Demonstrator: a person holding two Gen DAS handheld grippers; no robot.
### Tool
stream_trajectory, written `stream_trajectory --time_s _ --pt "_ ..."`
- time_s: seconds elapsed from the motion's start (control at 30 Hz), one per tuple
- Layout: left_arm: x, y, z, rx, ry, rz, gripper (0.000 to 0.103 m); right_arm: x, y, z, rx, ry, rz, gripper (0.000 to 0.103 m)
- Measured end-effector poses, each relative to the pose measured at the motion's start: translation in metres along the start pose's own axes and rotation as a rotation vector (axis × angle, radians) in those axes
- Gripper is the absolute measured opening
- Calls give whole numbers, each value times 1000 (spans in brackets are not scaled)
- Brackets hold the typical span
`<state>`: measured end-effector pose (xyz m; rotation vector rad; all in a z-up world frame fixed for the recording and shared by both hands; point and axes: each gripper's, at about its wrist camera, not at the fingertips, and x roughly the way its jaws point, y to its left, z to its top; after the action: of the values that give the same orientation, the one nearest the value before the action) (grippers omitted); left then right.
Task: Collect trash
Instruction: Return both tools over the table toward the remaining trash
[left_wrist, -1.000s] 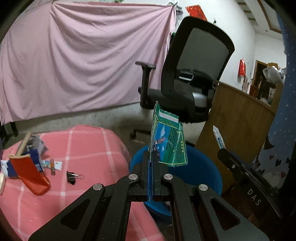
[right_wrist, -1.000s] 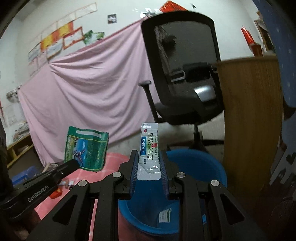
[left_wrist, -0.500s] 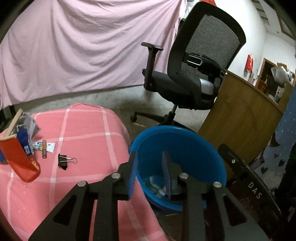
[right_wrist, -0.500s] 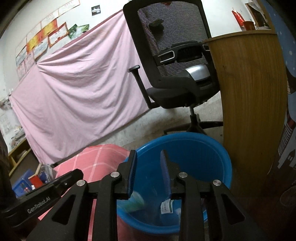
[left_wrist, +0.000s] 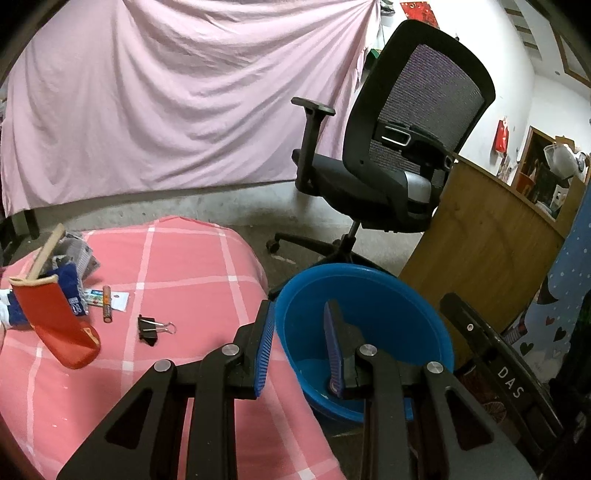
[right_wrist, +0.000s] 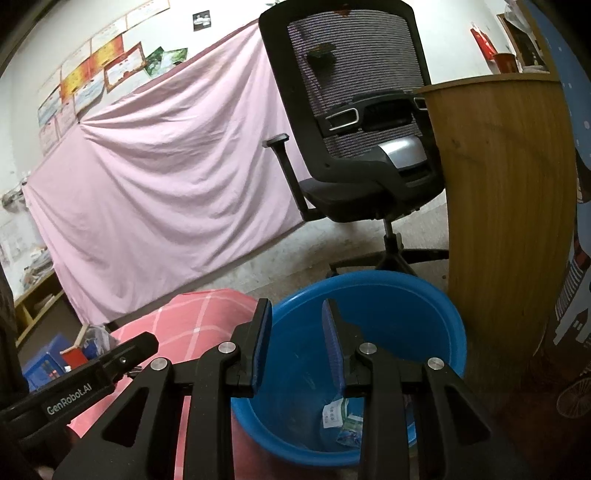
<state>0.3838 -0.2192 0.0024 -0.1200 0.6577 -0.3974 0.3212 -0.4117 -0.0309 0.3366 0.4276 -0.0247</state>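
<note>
The wrappers (right_wrist: 341, 421) in the blue basin (right_wrist: 448, 314) are partly hidden (by the gripper arm); print is unreadable.

Both fisheye cameras are riding on the hand-held grippers, looking forward and downward along their black fingers; the left wrist view is sitting close above the round blue plastic basin (left_wrist: 369, 295) and the pink checked worktop cloth (left_wrist: 177, 266); the right wrist view is facing the same basin (right_wrist: 373, 291) from further right; both are sharing the black mesh office chair (left_wrist: 413, 122) and the pink hanging sheet (left_wrist: 166, 92).
</note>
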Motion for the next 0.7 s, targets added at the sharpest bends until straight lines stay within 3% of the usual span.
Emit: stream_trajectory --time_s 0.23,0.3,0.57,0.67,0.7 --pt "-18 6 4 4 -32 15 23 -6 10 7 -7 -25 20 28" --pt "-27 10 4 7 -49 24 24 -11 16 10 -15 -52 35 33" --pt "-72 37 8 -6 -167 78 39 -31 45 16 -57 -157 97 48" --pt "-92 51 8 -12 -216 111 58 -34 57 17 -74 -183 116 51" --pt "-98 56 7 -19 -236 123 66 -35 61 17 -79 -191 119 57"
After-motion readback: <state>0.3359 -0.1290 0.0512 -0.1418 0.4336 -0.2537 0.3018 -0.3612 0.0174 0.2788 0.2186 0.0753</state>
